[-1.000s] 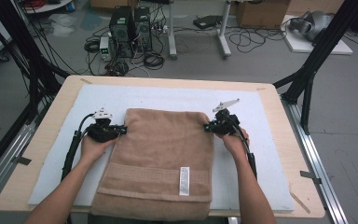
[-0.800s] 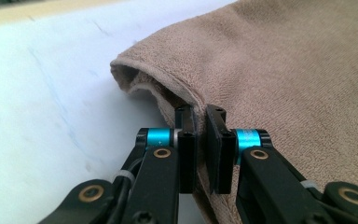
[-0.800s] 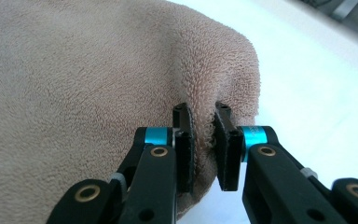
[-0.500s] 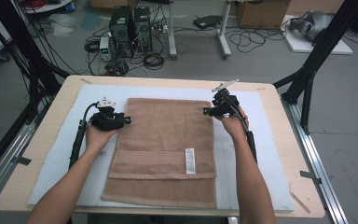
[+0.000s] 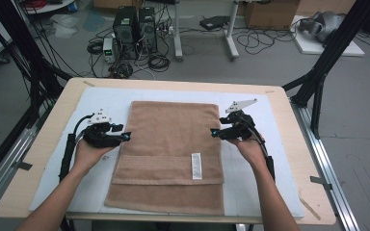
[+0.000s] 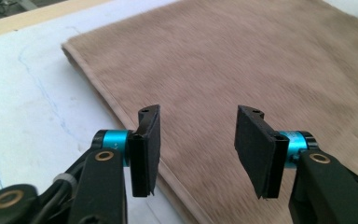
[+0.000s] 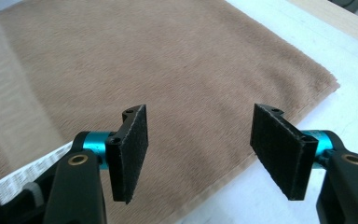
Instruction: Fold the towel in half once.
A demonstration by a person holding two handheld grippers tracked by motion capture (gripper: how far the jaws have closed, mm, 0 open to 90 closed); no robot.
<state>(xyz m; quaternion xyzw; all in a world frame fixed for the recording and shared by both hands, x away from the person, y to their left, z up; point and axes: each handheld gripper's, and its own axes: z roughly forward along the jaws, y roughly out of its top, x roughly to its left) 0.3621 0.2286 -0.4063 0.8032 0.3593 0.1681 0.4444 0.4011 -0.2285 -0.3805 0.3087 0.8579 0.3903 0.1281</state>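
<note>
A brown towel (image 5: 173, 144) lies flat on the white mat (image 5: 106, 101), folded so that a lower layer sticks out toward the person, with a white label (image 5: 196, 166) on top. My left gripper (image 5: 125, 136) hovers over the towel's left edge. Its jaws have just been opening and stand open with nothing between them (image 6: 196, 140), and the towel (image 6: 242, 60) lies beneath. My right gripper (image 5: 214, 132) hovers over the right edge. It has also just been opening and is open and empty (image 7: 209, 149) above the towel (image 7: 168, 60).
The mat covers most of a wooden table (image 5: 43, 144). Black frame poles (image 5: 318, 82) stand at the table's back corners. Computers and cables (image 5: 135, 29) sit on the floor beyond.
Both grippers carried the towel's edge away from the person, let it go and drew back slightly, lifting. The towel now lies spread longer on the mat.
</note>
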